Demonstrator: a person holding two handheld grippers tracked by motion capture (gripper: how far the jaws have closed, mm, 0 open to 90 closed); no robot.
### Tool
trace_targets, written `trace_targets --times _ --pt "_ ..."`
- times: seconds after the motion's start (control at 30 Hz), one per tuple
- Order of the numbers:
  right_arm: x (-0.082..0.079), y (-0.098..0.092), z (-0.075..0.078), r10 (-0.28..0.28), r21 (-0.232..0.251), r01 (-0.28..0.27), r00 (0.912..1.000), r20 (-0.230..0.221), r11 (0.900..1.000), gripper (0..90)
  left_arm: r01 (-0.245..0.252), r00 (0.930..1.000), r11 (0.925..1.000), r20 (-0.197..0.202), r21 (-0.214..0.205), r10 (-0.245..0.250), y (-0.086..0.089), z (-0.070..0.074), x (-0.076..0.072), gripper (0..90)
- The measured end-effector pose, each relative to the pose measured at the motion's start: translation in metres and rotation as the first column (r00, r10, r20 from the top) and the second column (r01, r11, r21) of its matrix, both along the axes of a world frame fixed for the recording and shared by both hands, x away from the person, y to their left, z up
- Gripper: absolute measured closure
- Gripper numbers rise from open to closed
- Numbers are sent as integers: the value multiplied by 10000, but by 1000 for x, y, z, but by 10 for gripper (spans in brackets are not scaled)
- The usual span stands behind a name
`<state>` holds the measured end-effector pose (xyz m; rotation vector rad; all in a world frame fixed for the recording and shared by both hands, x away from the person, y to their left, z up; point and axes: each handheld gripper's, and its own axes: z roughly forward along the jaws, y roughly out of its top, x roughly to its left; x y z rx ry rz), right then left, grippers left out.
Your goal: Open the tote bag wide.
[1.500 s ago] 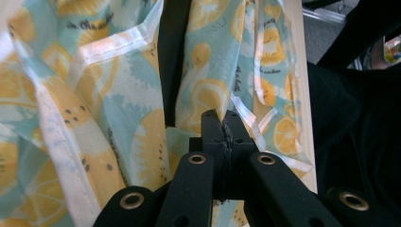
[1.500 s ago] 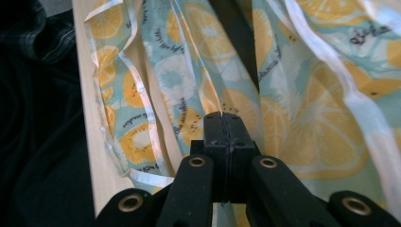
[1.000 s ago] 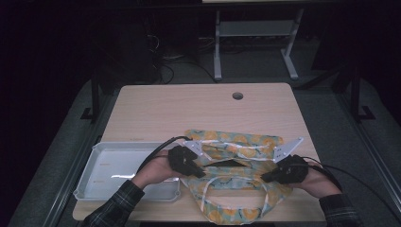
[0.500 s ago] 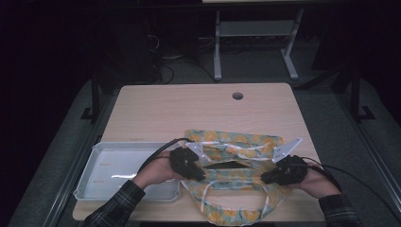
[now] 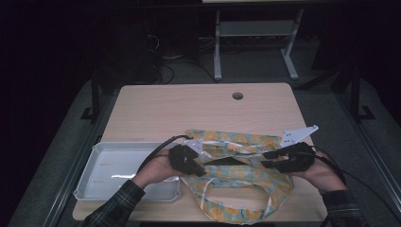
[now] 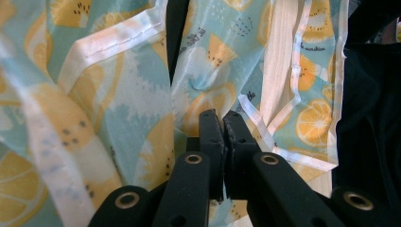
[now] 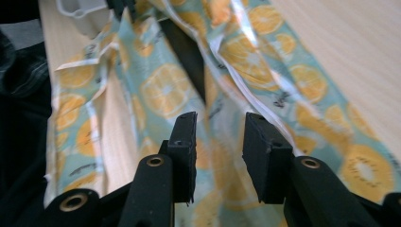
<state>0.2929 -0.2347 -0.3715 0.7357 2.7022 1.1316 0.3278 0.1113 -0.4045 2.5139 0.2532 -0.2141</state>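
A thin fabric bag, printed with orange slices on pale blue and edged in white, is spread on the near half of the wooden table, between the two hands. A dark opening is seen at its middle, where the mouth is parted, and one white-edged strap is looped toward the table's near edge.

The left tongs are held at the bag's left side; in the left gripper view the jaws are seen pressed together with the cloth bunched around and behind their tips, so a fold appears to be pinched, though how much fabric lies between the pads cannot be told. This hold is judged to serve as an anchor, so that the light fabric is kept from sliding.

The right tongs are held just above the bag's right side, their jaws having just been opening; in the right gripper view a clear gap is seen between the pads, with cloth below and nothing gripped. This is read as a release, perhaps so that a better spot on the rim can be taken.

A pale empty tray is placed at the left, touching or nearly touching the bag, probably as a place for items.
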Motion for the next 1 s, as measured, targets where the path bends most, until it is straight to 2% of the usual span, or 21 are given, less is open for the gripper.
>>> trace_targets --times 0.07,0.17,0.3,0.43,0.53,0.83,1.0 --pt "3 0 1 -176 -244 181 9996 207 9995 618 4 10000 10000 -17 4 -4 0 0 0 891" --pt "9 1 -1 -276 -388 285 9994 230 9988 600 6 10000 10000 -14 4 -6 0 0 0 892" --pt "16 5 -9 -318 -693 320 9995 32 9971 602 30 10000 10000 6 28 -30 0 0 1 894" --pt "20 8 -17 -212 -1097 192 9996 -172 9938 805 113 9999 9999 49 95 -113 0 0 2 896" --pt "23 6 -18 -287 -1063 265 9994 -196 9940 873 129 9999 9999 3 107 -129 -1 -1 1 897" --pt "36 -5 -17 -791 -887 783 9969 -57 9930 880 194 9998 9997 -41 170 -194 -2 -1 0 899" --pt "43 -11 -20 -1067 -1055 1056 9943 -44 9888 880 343 9994 9991 -72 252 -341 -2 -2 -1 899"
